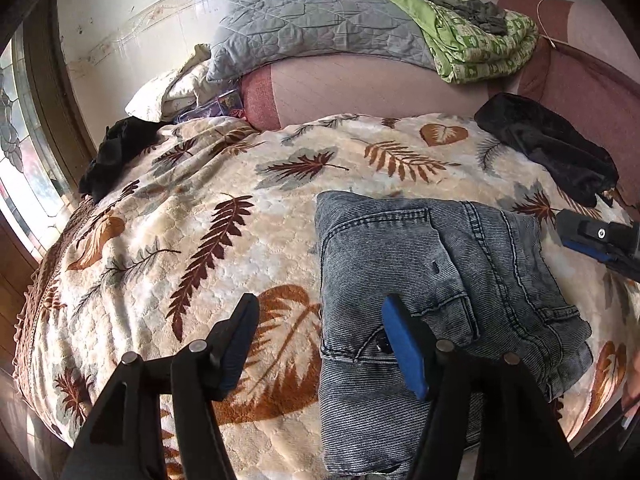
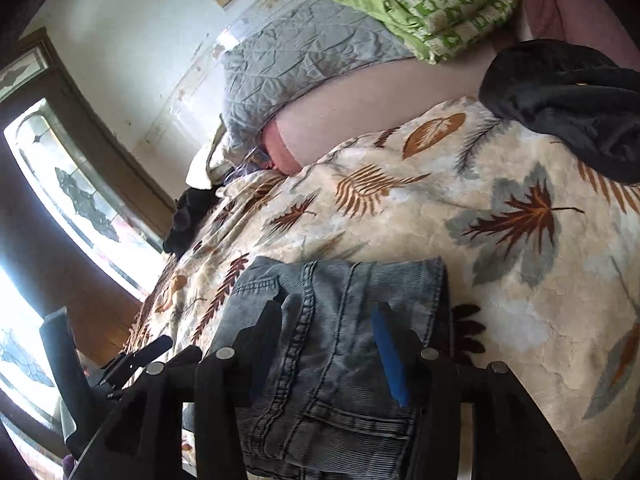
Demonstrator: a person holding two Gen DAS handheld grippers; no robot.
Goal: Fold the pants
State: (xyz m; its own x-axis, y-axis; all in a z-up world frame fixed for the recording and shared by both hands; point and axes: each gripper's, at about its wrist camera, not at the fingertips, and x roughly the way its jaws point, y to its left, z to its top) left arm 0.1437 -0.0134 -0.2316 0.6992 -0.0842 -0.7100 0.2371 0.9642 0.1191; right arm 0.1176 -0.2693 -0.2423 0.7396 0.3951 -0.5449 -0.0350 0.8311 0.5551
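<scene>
While the grey jeans (image 1: 436, 280) lie folded into a thick packet on the leaf-patterned blanket (image 1: 180, 240), both tools hang just above them, holding nothing. Seen from the left wrist, the packet's long axis runs from near to far. The left gripper (image 1: 324, 344) straddles its left edge, jaws parted, one finger over bare blanket. The right gripper (image 2: 324, 344) sits squarely over the denim, jaws apart and empty, and looks the nearer one for any last tidy.
</scene>
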